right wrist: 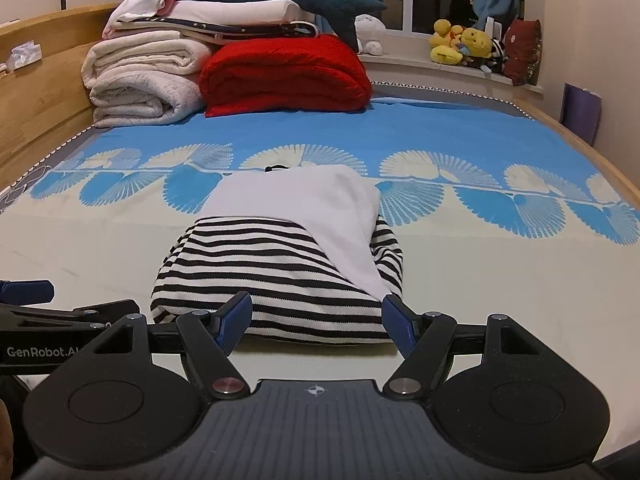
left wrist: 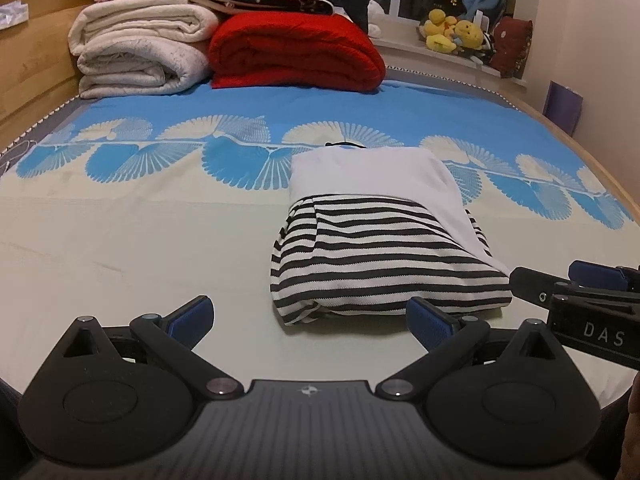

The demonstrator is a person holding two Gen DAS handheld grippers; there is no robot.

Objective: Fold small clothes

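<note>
A folded black-and-white striped garment (left wrist: 384,264) (right wrist: 272,276) lies flat on the bed, with a white layer (left wrist: 372,172) (right wrist: 304,196) draped over its far half and right side. My left gripper (left wrist: 312,318) is wide open at the garment's near edge, its left finger well clear of the cloth and its right finger by the near right corner. My right gripper (right wrist: 318,322) stands open, and the near edge of the garment shows between its blue pads (right wrist: 236,320) without being pinched. Each gripper shows in the other's view, the right gripper (left wrist: 560,280) and the left gripper (right wrist: 60,300).
The bedsheet (left wrist: 160,240) is cream near me and blue with fan patterns farther off. Folded cream blankets (left wrist: 136,52) and a red blanket (left wrist: 292,52) are stacked at the far end. A wooden bed frame (left wrist: 32,60) runs along the left. Plush toys (left wrist: 452,32) sit on the windowsill.
</note>
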